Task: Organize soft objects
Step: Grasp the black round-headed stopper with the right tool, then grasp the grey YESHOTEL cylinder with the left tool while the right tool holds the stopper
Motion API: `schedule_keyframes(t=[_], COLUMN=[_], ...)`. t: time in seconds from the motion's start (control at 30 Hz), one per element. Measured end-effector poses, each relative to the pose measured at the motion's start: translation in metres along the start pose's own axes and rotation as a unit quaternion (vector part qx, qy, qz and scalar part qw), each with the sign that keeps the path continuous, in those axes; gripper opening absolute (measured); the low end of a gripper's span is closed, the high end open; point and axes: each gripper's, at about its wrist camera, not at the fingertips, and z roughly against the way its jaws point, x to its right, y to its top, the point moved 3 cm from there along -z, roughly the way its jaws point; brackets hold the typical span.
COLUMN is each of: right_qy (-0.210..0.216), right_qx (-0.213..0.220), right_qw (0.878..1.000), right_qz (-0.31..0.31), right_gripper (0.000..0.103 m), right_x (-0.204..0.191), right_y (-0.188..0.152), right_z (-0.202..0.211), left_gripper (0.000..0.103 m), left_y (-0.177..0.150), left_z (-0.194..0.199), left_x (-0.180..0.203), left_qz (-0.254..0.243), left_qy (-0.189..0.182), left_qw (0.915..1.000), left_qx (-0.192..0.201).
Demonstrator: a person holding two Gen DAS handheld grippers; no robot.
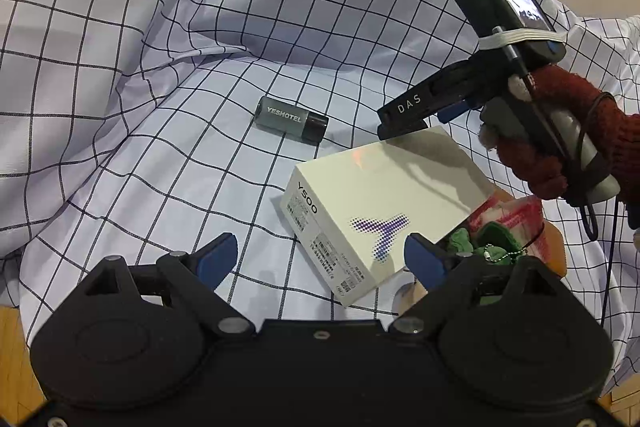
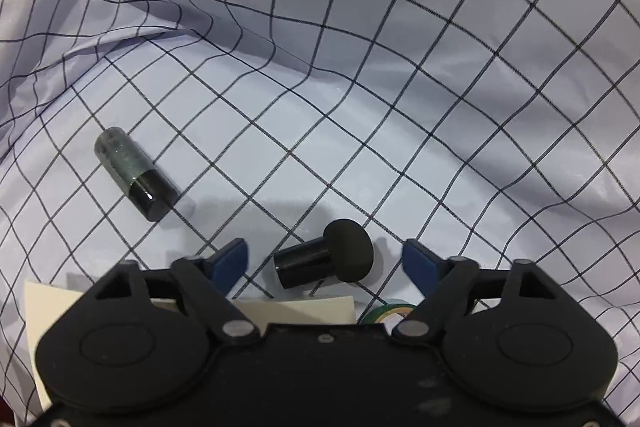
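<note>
Lighting is even and moderately bright in both views, with a cool cast on the checked cloth (image 1: 160, 47). Shadows are soft: folds in the cloth shade grey, and the bottle (image 2: 134, 173) and the black knob (image 2: 326, 259) each throw a faint shadow to the right. The white box (image 1: 372, 203) carries a small pink glare patch near its far edge. Fisheye distortion bends the grid lines strongly toward the edges; the corners vignette to black. Focus is sharp centrally, slightly soft at the rim.

Smooth checked cloth (image 1: 200, 7), glossy cardboard box (image 1: 380, 195), matt black plastic knob (image 2: 324, 259)
</note>
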Motion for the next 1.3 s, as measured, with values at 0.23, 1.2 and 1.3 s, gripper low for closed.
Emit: schedule_keyframes(t=[0.23, 1.2, 1.3], right_qy=[0.012, 0.023, 0.032], right_qx=[-0.013, 0.130, 0.133], right_qw=[1.000, 0.957, 0.955], right_qz=[-0.011, -0.258, -0.264], right_gripper=[0.057, 0.057, 0.057], right_x=[0.004, 0.122, 0.123], right_y=[0.000, -0.078, -0.085], right_z=[-0.015, 0.043, 0.044], left_gripper=[0.087, 0.087, 0.087], left_y=[0.001, 0.099, 0.100], left_z=[0.001, -0.076, -0.087], left_x=[-0.001, -0.012, -0.010], left_qz=[0.001, -0.054, -0.074], left_qy=[-0.003, 0.062, 0.074], left_qw=[1.0000, 0.9959, 0.9935], left_qx=[0.000, -0.036, -0.043])
